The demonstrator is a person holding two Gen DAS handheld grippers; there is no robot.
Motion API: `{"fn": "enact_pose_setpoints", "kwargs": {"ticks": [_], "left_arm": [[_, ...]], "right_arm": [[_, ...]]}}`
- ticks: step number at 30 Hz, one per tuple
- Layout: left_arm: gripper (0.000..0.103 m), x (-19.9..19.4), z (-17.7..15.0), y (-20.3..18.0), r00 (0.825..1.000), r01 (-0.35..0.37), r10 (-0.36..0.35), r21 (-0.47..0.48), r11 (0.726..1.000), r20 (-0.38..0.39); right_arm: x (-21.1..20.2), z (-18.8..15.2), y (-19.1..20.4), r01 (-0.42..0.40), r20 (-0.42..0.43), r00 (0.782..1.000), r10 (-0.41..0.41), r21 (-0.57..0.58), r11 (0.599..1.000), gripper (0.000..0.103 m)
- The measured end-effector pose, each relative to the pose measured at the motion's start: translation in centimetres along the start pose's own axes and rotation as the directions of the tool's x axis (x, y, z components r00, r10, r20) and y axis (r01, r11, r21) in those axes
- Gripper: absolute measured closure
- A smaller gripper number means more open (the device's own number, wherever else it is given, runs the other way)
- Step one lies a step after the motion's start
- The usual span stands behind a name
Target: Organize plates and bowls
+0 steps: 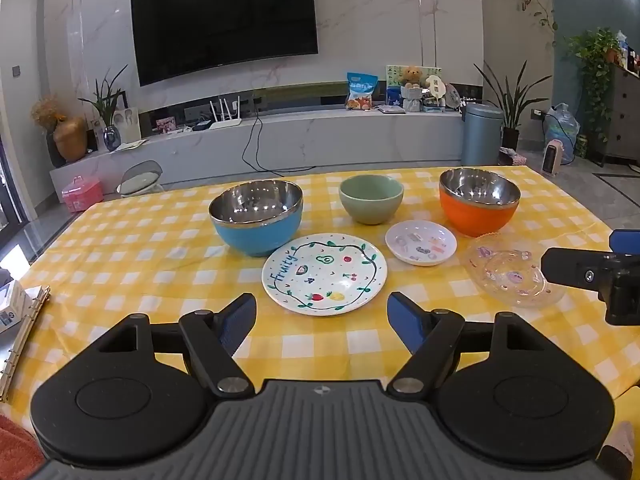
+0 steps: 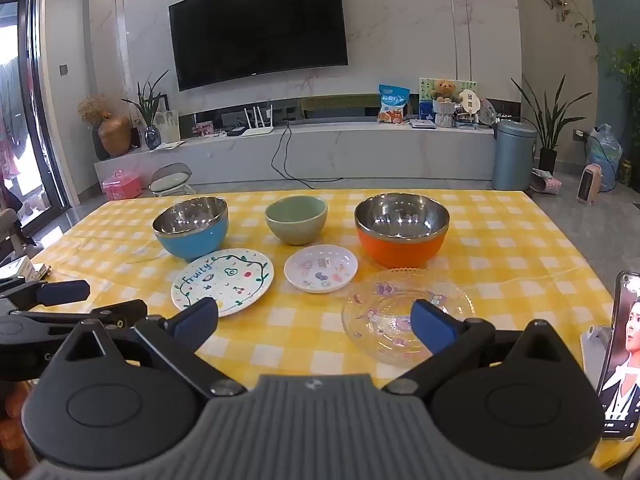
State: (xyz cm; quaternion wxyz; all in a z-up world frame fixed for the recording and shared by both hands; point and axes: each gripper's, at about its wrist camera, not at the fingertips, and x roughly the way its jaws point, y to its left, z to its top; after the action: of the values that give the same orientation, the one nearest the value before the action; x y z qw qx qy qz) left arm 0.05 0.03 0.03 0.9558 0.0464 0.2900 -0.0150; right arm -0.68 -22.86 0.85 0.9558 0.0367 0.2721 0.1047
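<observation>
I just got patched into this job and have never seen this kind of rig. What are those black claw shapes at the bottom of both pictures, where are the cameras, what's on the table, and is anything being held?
There is no robot arm here: a person holds a two-finger gripper in each hand, and each gripper carries a camera looking forward along its fingers. One picture comes from the left gripper, the other from the right gripper. The black shapes are the grippers' own fingers with blue pads.

On the yellow checked tablecloth stand a blue bowl, a green bowl and an orange bowl. In front of them lie a "Fruity" plate, a small patterned dish and a clear glass plate. A phone stands at the right edge.

Both grippers are open and hold nothing.
</observation>
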Motion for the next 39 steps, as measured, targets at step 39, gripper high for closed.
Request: {"fn": "enact_pose_setpoints", "kwargs": {"ticks": [39], "left_arm": [[0.021, 0.0, -0.4, 0.5, 1.0, 0.01, -0.011, -0.029, 1.0, -0.022]], "right_arm": [[0.1, -0.2, 0.1, 0.022, -0.004, 1.0, -0.022, -0.005, 1.0, 0.003]]}}
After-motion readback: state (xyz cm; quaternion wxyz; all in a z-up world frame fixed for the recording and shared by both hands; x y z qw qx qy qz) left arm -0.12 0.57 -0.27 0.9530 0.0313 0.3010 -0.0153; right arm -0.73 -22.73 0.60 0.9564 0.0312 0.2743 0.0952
